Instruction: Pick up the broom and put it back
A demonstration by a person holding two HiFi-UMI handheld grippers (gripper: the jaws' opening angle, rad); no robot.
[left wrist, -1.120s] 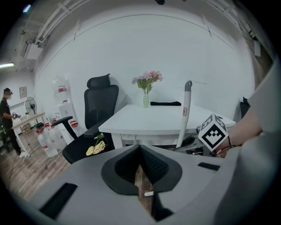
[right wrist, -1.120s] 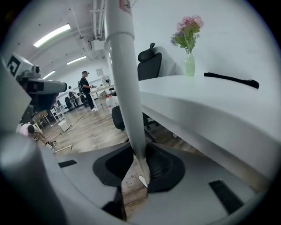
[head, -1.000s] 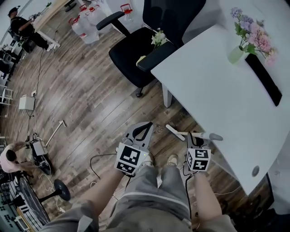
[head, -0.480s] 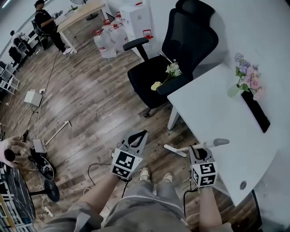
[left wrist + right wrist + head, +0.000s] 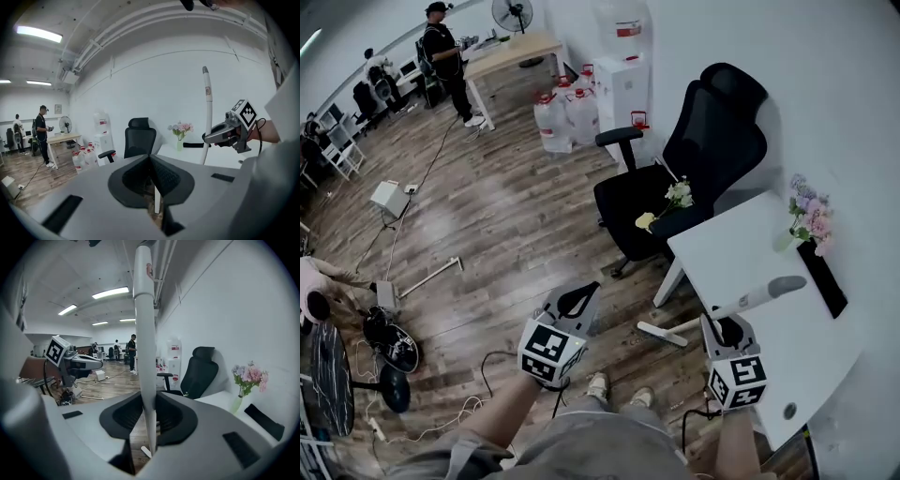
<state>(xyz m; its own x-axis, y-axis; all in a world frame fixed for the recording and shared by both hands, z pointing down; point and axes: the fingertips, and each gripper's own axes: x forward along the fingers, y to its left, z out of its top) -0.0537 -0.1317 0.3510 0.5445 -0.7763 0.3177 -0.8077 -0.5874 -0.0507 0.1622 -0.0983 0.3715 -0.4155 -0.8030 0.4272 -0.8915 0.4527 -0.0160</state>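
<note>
Both arms reach forward: right tool (image 5: 720, 322) pinches the broom (image 5: 764, 296) by its handle; left tool (image 5: 584, 289) is pressed together, empty.

chair (image 5: 712, 141) left of table (image 5: 741, 262) | flowers (image 5: 811, 220) on table | broom (image 5: 759, 298) in right claw (image 5: 724, 330)

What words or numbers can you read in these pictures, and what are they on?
No word or number here can be read.
Red sticker on the broom handle: too blurred to read.
Red label on the water dispenser: too small to read.
Marker cubes: only black-and-white square patterns, no letters.
</note>
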